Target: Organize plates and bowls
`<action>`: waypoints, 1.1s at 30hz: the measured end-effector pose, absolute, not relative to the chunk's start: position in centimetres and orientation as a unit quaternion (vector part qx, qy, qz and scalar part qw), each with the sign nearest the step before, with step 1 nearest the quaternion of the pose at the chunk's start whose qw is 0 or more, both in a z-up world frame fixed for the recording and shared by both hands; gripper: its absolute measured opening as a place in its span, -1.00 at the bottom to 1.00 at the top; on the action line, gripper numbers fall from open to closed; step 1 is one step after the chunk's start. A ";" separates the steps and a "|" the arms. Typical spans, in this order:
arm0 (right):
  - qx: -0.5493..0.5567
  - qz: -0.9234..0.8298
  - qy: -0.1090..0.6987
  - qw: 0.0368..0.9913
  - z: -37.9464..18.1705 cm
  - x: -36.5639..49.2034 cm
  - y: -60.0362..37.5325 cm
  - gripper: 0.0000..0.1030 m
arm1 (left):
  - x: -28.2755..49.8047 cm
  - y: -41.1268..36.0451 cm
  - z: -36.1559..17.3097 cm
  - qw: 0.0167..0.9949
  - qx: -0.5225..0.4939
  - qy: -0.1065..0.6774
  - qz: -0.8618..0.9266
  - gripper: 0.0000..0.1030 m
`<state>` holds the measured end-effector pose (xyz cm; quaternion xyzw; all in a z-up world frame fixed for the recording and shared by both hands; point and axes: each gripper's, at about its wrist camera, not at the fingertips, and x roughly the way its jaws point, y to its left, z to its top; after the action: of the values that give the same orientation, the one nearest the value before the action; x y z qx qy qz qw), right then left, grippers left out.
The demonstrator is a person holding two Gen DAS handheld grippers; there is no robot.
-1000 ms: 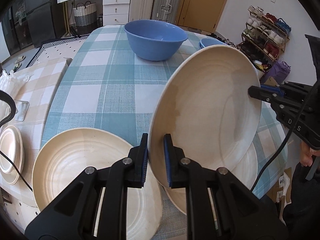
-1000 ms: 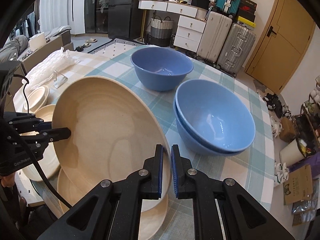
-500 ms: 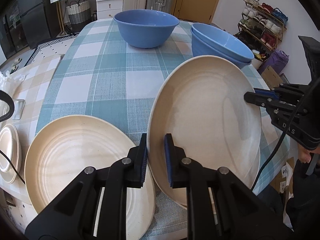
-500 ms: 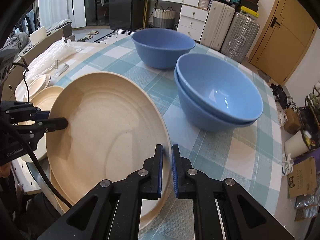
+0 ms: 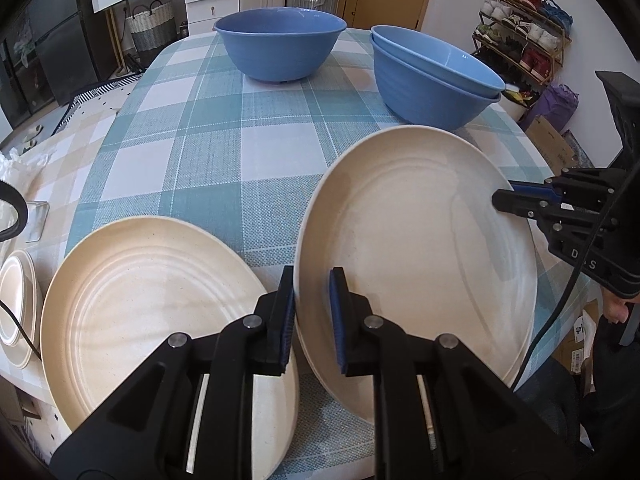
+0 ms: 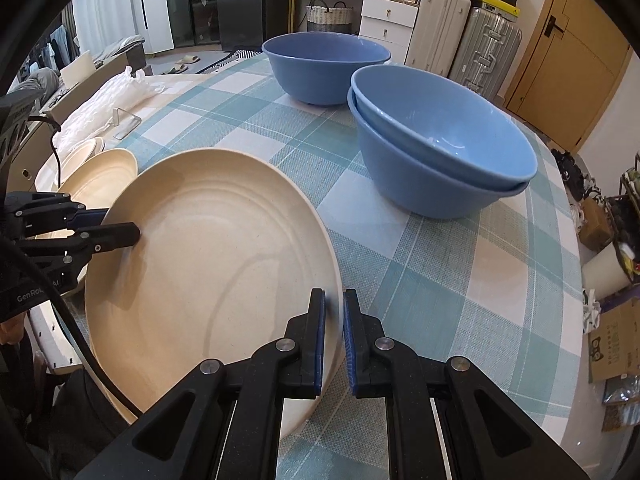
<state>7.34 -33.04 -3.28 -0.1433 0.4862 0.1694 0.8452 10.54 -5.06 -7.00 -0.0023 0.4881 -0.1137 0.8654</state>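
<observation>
Gripping opposite rim edges, left gripper (image 5: pixel 311 320) and right gripper (image 6: pixel 333 342) are both clamped on the cream plate (image 5: pixel 416 248), held tilted low over another plate (image 5: pixel 312 360) on the checked table (image 5: pixel 224 152). Risk: uneven release lets it slide off-stack or clack; thin rim grip may slip.

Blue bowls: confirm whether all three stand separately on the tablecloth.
No: two blue bowls sit nested together, while only the third bowl stands alone.

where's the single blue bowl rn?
Single blue bowl sits at the table's far end, left of the stacked bowls, beyond the held plate.
</observation>
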 end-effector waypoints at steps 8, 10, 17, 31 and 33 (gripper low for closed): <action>-0.142 0.177 0.485 0.845 -4.1 7.0 -33.3 -0.82 | 10.7 -5.1 -7.5 0.866 0.002 0.489 -0.106 -0.77; -0.136 0.176 0.483 0.847 -4.1 7.0 -33.6 -0.76 | 10.6 -5.1 -7.5 0.866 -0.001 0.487 -0.108 -0.76; -0.091 0.183 0.460 0.864 -2.9 6.1 -35.5 -0.18 | 10.2 -5.1 -6.6 0.874 -0.003 0.472 -0.114 -0.25; -0.028 0.215 0.404 0.889 0.4 2.6 -37.2 0.76 | 8.0 -5.4 -3.3 0.896 -0.005 0.429 -0.113 0.50; -0.021 0.221 0.398 0.890 0.8 2.1 -37.3 0.81 | 7.7 -5.3 -2.9 0.898 -0.005 0.427 -0.111 0.51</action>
<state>2.08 -37.27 0.80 -0.0209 0.3979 0.2211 0.8901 7.69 -5.33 -2.94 -0.0047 0.4265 -0.1113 0.8976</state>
